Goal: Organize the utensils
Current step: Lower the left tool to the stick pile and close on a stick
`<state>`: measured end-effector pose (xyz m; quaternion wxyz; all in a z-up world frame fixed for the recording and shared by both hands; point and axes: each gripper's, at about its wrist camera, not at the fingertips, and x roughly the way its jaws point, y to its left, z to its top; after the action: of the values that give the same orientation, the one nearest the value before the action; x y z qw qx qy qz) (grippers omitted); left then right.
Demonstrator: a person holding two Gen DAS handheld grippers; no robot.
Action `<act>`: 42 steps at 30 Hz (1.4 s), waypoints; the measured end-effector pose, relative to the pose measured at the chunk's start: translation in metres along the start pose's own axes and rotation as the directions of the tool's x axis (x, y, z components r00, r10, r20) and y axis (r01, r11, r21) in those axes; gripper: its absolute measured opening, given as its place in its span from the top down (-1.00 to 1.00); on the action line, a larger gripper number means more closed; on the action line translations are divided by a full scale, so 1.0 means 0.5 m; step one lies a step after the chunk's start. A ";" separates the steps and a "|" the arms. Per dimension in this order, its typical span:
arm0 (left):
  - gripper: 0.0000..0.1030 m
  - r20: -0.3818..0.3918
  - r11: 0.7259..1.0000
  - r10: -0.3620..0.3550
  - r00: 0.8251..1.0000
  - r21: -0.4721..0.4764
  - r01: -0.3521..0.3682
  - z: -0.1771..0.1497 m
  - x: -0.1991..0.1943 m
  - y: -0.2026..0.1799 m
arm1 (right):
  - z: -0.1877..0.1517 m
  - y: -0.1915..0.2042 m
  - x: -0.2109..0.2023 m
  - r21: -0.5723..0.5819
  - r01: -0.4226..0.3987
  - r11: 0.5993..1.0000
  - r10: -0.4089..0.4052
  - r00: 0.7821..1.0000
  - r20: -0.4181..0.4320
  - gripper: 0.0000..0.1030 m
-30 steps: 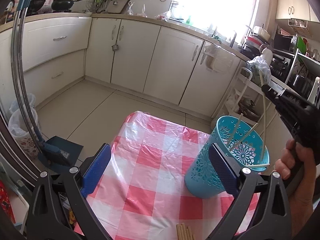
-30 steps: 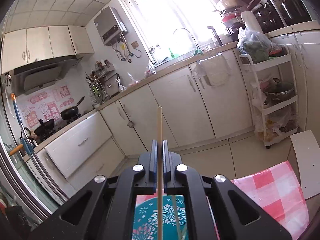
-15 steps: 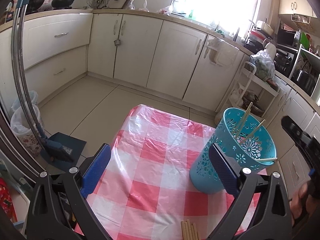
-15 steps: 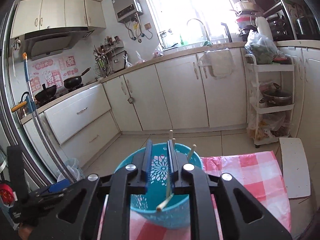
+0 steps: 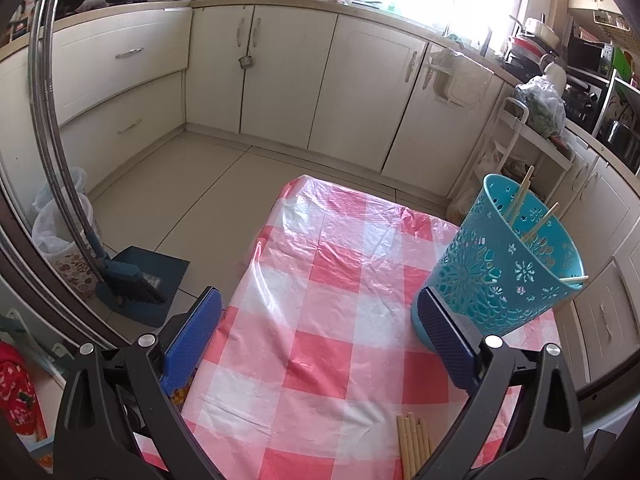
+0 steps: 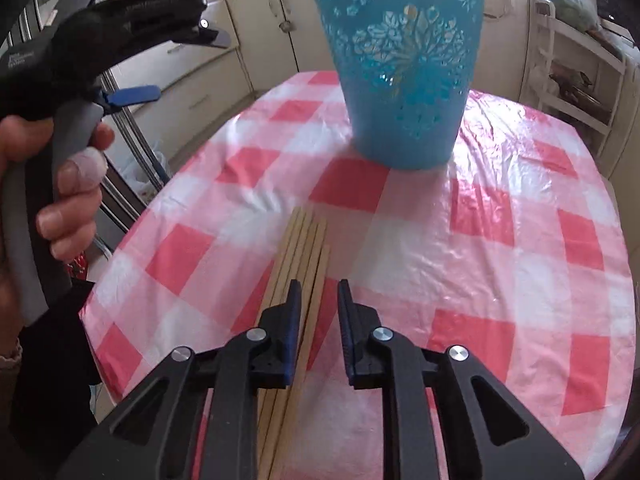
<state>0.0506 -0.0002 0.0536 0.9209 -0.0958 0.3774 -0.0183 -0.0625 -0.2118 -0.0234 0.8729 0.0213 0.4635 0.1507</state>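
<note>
Between the blue pads of the right hand-held gripper (image 6: 318, 308), which stand a little apart and pinch nothing, lies a bundle of wooden chopsticks (image 6: 302, 248). The sticks lie side by side on the counter (image 6: 500, 264), which is covered with a pink-and-white checked plastic cloth; they run straight ahead from under the pads toward a blue openwork basket (image 6: 404, 76). The basket stands upright on the cloth well ahead of this hand-held gripper, apart from the tips of the sticks. To its left, a hand (image 6: 60, 184) grips the grey handle of the other tool, one finger wrapped in a pale bandage.

Seen from the left wrist, the left hand-held gripper (image 5: 320, 340) is spread wide and empty, held above the near part of the counter (image 5: 320, 280). Just beyond its right pad stands the basket (image 5: 500, 272), with three chopsticks (image 5: 518, 200) leaning inside it, their ends poking above the rim. Below and between its arms, near the right one, the ends of the loose chopsticks (image 5: 412, 444) rest on the cloth. Off to its left, on the tiled floor, stand a blue dustpan with a brush (image 5: 136, 284) and a bin lined with a white bag (image 5: 60, 224). Cream cabinets (image 5: 280, 72) line the far walls.
</note>
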 end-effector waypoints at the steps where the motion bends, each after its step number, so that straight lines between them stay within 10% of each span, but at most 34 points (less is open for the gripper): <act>1: -0.83 -0.006 1.000 0.003 1.000 0.001 -0.003 -0.001 0.001 0.003 | -0.003 0.003 0.001 0.002 0.006 1.000 -0.006 1.000 0.003 0.66; 10: -0.83 -0.052 1.000 -0.018 0.998 -0.004 0.018 -0.006 0.014 0.016 | -0.022 0.002 -0.003 0.002 0.053 0.999 -0.053 0.999 0.002 0.68; 22: -0.82 -0.246 0.939 -0.059 0.968 0.316 0.138 -0.157 0.017 -0.106 | -0.021 -0.116 -0.021 0.093 0.120 0.988 -0.126 0.990 0.061 0.71; 42: -0.68 -0.316 0.941 0.132 0.940 0.339 -0.018 -0.236 0.043 -0.128 | -0.035 -0.165 -0.032 0.210 -0.011 0.978 -0.008 0.996 0.089 0.60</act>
<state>-0.0140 -0.0846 -0.0313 0.8464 0.0794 0.5229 -0.0620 -0.0650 -0.2966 -0.0350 0.8857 0.1204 0.4371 0.1002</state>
